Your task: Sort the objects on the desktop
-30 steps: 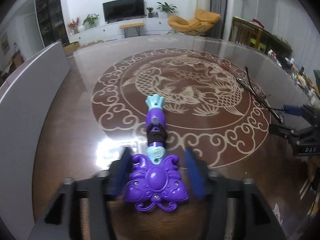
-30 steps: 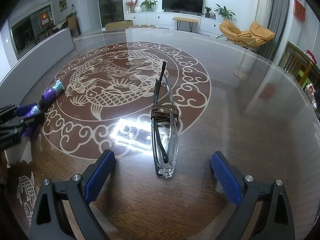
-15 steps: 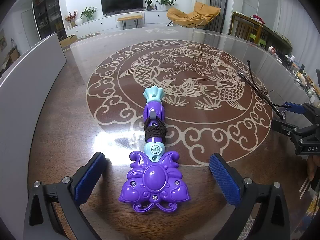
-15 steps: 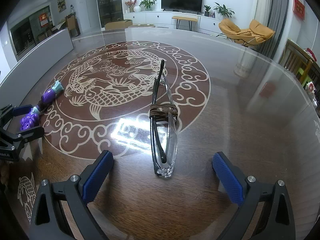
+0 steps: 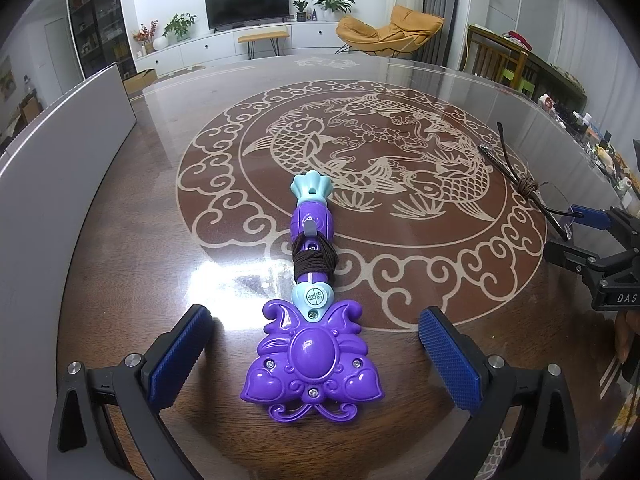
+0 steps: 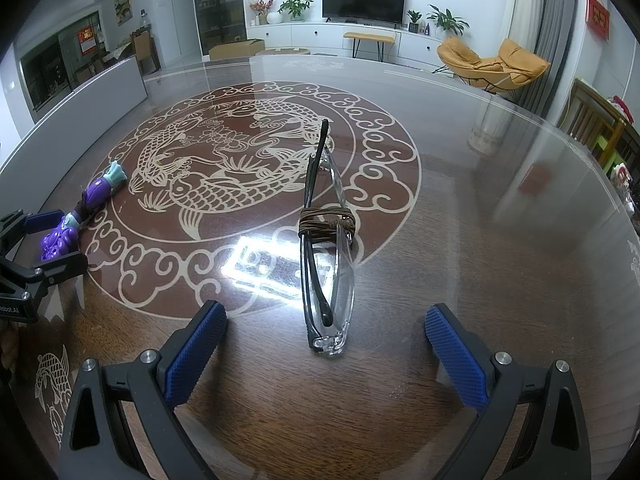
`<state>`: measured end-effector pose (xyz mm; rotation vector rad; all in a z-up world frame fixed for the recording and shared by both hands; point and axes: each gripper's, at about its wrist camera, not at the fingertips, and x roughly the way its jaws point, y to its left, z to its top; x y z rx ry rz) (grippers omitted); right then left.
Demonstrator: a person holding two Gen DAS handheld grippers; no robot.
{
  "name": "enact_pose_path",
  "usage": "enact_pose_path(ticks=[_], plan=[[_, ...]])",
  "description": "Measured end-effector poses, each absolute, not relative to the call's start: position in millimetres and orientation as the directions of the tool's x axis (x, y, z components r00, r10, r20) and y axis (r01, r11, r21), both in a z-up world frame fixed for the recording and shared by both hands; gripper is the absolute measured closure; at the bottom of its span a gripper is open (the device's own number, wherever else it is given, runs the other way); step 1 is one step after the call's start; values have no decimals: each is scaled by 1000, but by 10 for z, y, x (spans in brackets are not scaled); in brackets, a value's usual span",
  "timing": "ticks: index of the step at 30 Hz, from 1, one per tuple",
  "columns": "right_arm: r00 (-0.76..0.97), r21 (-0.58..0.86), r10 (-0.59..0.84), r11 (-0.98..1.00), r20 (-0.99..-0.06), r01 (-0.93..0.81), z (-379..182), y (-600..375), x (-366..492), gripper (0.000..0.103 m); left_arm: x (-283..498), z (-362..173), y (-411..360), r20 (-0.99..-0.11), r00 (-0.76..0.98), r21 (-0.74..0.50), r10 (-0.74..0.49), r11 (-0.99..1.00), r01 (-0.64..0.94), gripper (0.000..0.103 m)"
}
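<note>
Judging by the layout, sorting had barely begun: 2 items lay loose and well apart on the glass-topped table (image 5: 120, 240). The left gripper (image 5: 312, 344) stood wide open, empty, its pads flanking the purple toy wand (image 5: 310, 312). The right gripper (image 6: 326, 340) gaped equally, holding nothing, with the folded glasses (image 6: 326, 256) resting ahead of its fingertips.
</note>
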<state>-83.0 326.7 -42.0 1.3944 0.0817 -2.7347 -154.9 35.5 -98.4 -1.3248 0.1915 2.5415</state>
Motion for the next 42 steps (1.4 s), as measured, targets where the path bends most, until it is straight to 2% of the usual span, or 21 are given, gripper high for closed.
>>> enact_pose_path(ticks=[31,35,37,38,39,40,41,42], plan=[[-584,-15,-39,-996,-811,87,-431,3263,-831,0,-1526,-991,348,-821,-544,-6,174,-955,-297,0],[-527,-14,-75,-987,-846,162,-420,3207,-1028,3,-1579,-966,412,-854,-485,-4,187,-935,-355,0],[-507,-13,-89,-981,-857,194,-365,3155,-1177,10,-1625,-938,422,-880,-440,-3,179,-928,-372,0],[-486,-7,-97,-978,-868,207,-350,3132,-1278,18,-1631,-924,420,-882,-437,-6,179,-930,-368,1],[-465,-6,-96,-977,-880,212,-355,3117,-1345,35,-1629,-896,412,-875,-450,-4,176,-934,-357,17],[-464,-19,-84,-977,-882,213,-331,3100,-1404,57,-1617,-862,406,-865,-470,1,174,-937,-349,28],[-453,-10,-88,-978,-887,210,-313,3102,-1446,70,-1606,-828,393,-857,-484,0,175,-940,-340,52],[-434,-10,-80,-980,-897,201,-296,3090,-1483,74,-1606,-796,381,-853,-490,-7,180,-943,-334,59]])
